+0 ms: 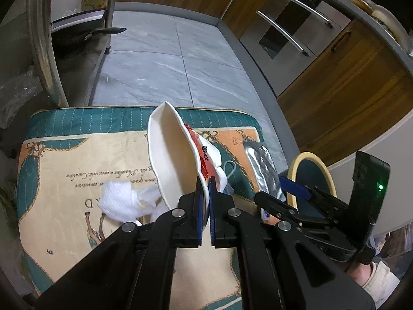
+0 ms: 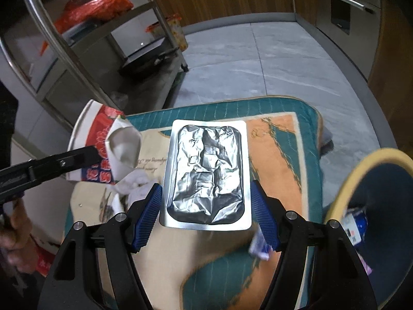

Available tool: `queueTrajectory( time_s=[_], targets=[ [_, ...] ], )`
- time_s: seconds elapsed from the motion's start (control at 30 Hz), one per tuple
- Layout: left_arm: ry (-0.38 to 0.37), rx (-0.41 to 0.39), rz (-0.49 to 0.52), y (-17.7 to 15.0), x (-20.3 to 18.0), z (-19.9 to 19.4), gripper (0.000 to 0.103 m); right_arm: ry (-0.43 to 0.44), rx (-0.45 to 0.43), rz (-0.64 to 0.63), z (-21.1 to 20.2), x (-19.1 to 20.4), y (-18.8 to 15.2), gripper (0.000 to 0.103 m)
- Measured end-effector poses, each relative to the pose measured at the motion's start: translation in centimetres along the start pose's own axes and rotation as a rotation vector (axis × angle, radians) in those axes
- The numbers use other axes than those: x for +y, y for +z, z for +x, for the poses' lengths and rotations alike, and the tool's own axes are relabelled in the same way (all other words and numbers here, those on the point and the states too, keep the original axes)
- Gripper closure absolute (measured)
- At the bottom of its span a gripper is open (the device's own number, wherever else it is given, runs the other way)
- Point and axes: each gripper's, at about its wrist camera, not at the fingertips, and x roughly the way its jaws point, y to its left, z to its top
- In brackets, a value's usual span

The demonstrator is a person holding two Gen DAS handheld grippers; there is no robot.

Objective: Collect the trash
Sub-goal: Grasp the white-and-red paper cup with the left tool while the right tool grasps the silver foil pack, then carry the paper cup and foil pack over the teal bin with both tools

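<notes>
Left gripper (image 1: 205,201) pinches the paper cup (image 1: 175,155); right gripper (image 2: 206,214), spread wide, straddles the foil pack (image 2: 207,175) — close squarely on its edges.

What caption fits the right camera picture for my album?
Open right gripper straddling a crinkled foil packet on a cushion, bin alongside.

Left gripper (image 1: 205,180) clamps crushed paper cup (image 1: 175,152); tissue (image 1: 121,199) beside.

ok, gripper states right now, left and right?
Left gripper: shut on the paper cup.
Right gripper: open, fingers either side of the foil pack, not clamped.
</notes>
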Motion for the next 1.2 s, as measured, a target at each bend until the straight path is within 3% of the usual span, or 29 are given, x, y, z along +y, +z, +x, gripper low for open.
queueTrajectory(
  time_s=[0.63, 1.2],
  targets=[
    [-0.081, -0.040, 0.033, -4.6, -5.0, -3.1, 0.100, -0.023, -0.096, 0.037, -8.9, -1.7, -6.4, 0.033],
    [-0.159, -0.004, 0.177, -7.8, -12.1, -1.9, 0.100, -0.097, -0.169, 0.134, -14.0, -7.5, -10.5, 0.033]
  ],
)
